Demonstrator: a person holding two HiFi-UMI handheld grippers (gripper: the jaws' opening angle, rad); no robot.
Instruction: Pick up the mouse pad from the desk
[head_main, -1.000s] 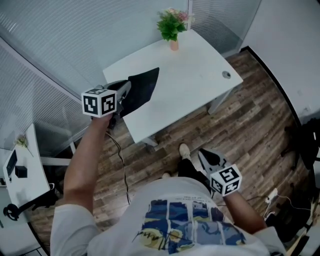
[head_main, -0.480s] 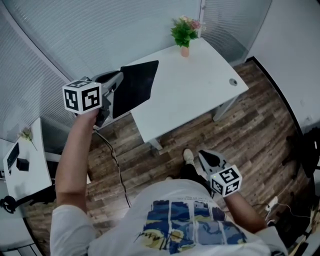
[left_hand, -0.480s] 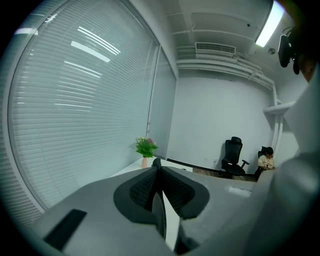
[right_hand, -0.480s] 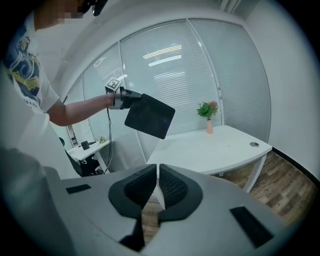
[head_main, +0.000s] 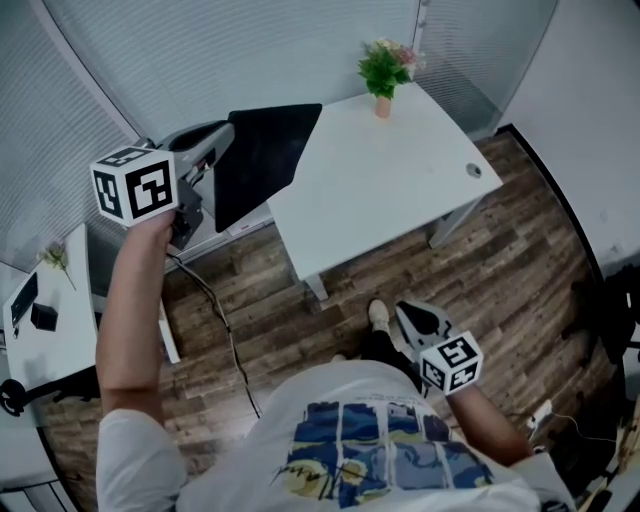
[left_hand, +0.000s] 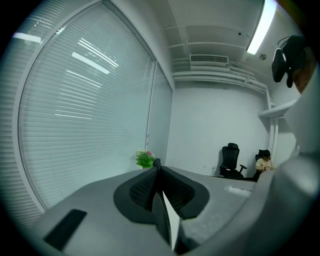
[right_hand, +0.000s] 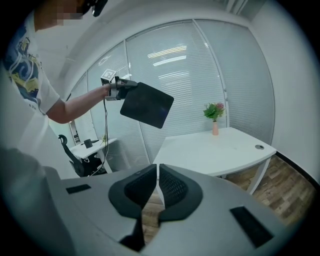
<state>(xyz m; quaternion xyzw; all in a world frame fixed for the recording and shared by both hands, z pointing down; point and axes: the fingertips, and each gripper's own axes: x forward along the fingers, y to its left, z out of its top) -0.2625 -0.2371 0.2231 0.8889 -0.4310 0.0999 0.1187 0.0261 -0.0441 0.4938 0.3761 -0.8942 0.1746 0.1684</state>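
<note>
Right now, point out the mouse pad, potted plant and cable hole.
mouse pad (head_main: 262, 160): head view, centre of its black face
potted plant (head_main: 384, 68): head view, its leaves
cable hole (head_main: 473, 170): head view, its centre

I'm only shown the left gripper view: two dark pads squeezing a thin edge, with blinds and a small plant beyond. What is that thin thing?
Observer: It is the mouse pad, a flat black sheet. The left gripper is shut on one of its edges.
Operator: Is it lying on a desk?
Observer: No. The right gripper view shows it held up in the air, apart from the white desk.
Operator: And the other gripper?
Observer: The right gripper hangs low over the wooden floor, jaws together with nothing between them.
</note>
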